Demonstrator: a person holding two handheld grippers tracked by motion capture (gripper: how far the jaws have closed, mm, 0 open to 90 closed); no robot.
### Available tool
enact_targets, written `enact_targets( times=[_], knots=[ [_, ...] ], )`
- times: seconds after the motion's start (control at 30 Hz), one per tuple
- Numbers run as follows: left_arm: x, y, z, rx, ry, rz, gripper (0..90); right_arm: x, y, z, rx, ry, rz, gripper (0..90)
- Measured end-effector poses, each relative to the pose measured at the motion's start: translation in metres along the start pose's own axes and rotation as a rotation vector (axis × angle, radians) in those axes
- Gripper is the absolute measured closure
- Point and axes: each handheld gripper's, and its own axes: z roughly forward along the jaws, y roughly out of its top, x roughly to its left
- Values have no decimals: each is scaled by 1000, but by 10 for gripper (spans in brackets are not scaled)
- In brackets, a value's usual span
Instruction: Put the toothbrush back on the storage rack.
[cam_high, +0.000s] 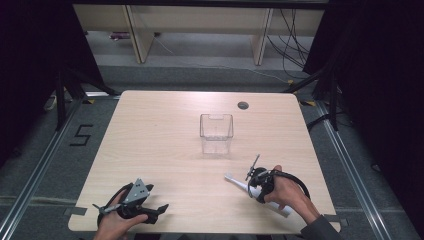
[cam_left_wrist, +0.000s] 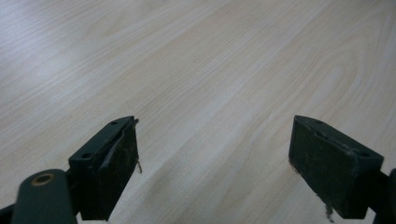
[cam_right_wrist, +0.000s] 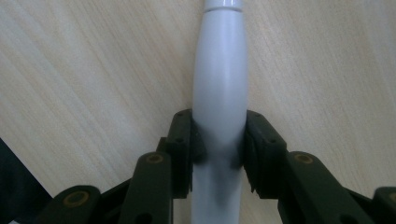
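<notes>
The left gripper (cam_high: 150, 212) rests spread over bare table (cam_high: 160, 145) at the near edge. The right gripper (cam_right_wrist: 219, 140) pinches a white tube (cam_right_wrist: 220, 84); its near end lies under the hand. Farther back stands a clear container (cam_high: 216, 132).

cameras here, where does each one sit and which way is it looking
High view: above the person's side, looking forward and down at the table, clear box, both hands.
Left gripper view: rides the left gripper, open over bare wood.
Right gripper view: rides the right gripper, clamped on a white handle.
Shared: high and right views show that handle.
</notes>
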Motion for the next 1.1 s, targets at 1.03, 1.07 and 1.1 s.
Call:
enact_targets(
  times=[1.03, 1.07, 1.1],
  knots=[
    [2, -1, 0, -9, 12, 1, 154, -23, -32, -56, -286, -70, 72, 669],
    [2, 0, 0, 2, 13, 2, 154, -25, -32, -59, -315, -74, 72, 669],
    [2, 0, 0, 2, 13, 2, 155, -25, -32, -59, -315, -74, 72, 669]
  ],
)
